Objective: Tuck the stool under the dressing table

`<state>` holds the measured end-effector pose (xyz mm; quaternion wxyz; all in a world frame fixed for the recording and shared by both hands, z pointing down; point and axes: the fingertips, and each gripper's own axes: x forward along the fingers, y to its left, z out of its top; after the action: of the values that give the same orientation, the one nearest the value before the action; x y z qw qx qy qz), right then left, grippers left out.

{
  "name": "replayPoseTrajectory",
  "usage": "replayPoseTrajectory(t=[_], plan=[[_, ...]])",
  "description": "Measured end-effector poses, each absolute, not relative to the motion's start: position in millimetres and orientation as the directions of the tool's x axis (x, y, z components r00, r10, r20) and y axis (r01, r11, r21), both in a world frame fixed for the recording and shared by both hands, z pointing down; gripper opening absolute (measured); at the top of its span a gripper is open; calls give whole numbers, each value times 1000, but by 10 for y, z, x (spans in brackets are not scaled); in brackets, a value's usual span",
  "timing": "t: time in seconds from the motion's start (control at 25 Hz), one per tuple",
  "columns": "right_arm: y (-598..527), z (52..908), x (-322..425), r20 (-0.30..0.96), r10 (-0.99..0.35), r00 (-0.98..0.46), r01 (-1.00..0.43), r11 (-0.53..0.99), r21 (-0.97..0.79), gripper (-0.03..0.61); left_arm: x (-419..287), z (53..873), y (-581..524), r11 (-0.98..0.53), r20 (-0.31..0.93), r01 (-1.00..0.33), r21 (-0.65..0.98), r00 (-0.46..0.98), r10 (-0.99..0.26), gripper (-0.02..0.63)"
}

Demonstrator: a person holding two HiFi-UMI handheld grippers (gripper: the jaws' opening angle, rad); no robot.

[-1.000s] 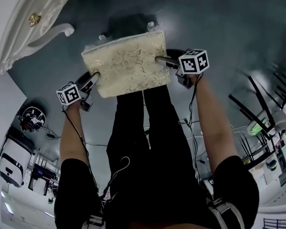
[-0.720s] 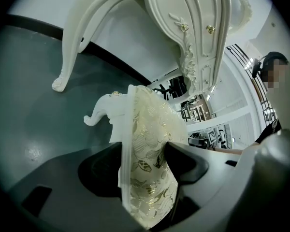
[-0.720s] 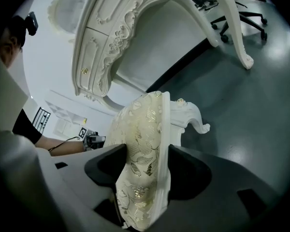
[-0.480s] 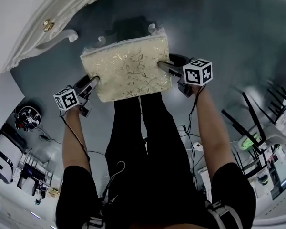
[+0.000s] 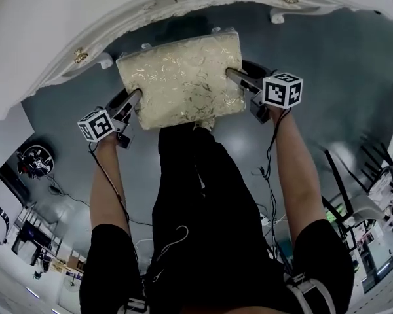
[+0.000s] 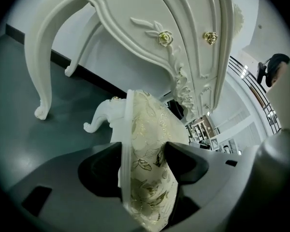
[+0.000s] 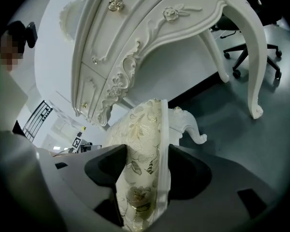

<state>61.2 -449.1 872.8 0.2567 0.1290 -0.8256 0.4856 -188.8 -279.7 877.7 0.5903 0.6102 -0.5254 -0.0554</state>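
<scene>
The stool (image 5: 182, 78) has a cream, gold-flowered cushion and white carved legs; it hangs off the floor between both grippers. My left gripper (image 5: 136, 98) is shut on the cushion's left edge (image 6: 145, 163). My right gripper (image 5: 232, 76) is shut on its right edge (image 7: 145, 173). The white dressing table (image 5: 85, 18) curves across the top of the head view, and the stool's far edge sits just at its front rim. Its carved front and rose knobs (image 6: 164, 37) loom close above the stool in both gripper views. A stool leg (image 7: 189, 127) shows below the cushion.
The table's curved legs (image 6: 41, 57) (image 7: 253, 47) stand on the dark grey floor on either side of the knee gap. A black office chair (image 7: 246, 57) stands beyond the right-hand leg. Cables and equipment (image 5: 36, 165) lie behind me at the left.
Both grippers have carried the stool forward and slightly up toward the dressing table. The table's front rim, earlier only at the upper left, now spans the top of the head view.
</scene>
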Motion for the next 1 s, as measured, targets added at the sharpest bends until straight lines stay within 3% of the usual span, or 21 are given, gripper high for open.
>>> replayPoseTrajectory(t=[0.12,0.6,1.0], plan=[[-4973,8802,431,543,21,-839,-458,511,-727,288,-2061,8857,-3241,245,550,-587,771,423,-720,299],[-5054,8914,405,532,-28,-846,-475,490,-731,290,-2149,8783,-3424,209,577,-663,719,403,-710,299],[-5553,9241,-162,519,-84,-851,-483,513,-710,295,-2622,9286,-3690,284,576,-629,724,324,-751,299]])
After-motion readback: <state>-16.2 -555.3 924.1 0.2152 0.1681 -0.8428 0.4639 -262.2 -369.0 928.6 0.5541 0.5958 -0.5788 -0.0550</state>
